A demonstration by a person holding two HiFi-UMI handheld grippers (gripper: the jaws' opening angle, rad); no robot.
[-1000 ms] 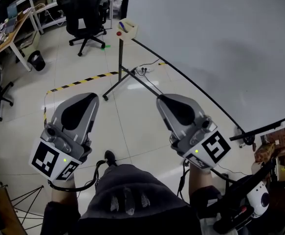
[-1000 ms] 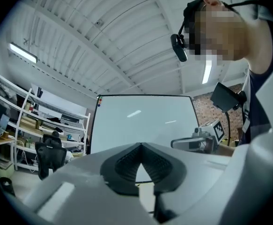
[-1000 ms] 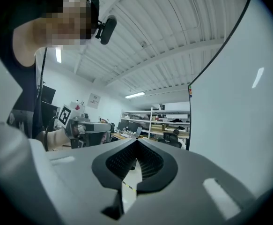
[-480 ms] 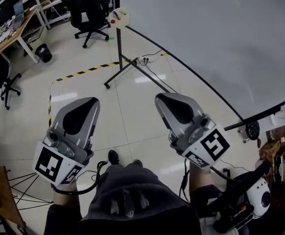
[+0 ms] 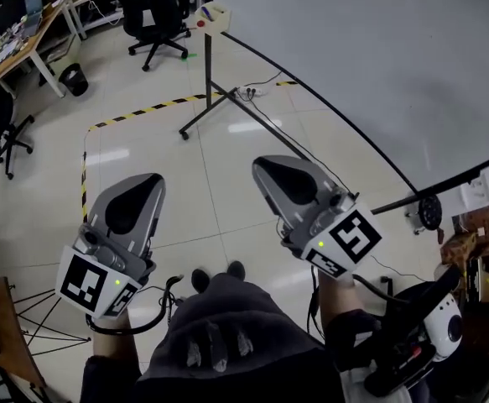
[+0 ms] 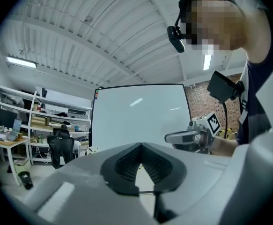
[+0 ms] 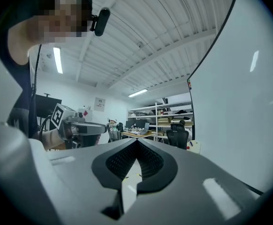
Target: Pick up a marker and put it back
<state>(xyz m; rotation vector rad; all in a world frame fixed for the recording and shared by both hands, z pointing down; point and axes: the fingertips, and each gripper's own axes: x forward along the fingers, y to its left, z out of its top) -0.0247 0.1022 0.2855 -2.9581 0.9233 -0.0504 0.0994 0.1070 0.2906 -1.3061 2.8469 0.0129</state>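
No word, brand name or number can be read anywhere in the views. Black-and-white square coded patterns, which carry no letters, are borne by the white cube (image 5: 91,280) of the left claw (image 5: 149,180) and by the matching white cube (image 5: 351,242) of the right claw (image 5: 262,164). A small white sheet (image 7: 100,104) is seen far back in the right gripper view, but its print is too small to be made out, and a line of yellow-and-black striped warning tape (image 5: 143,110) is laid on the pale tiled floor (image 5: 202,183).
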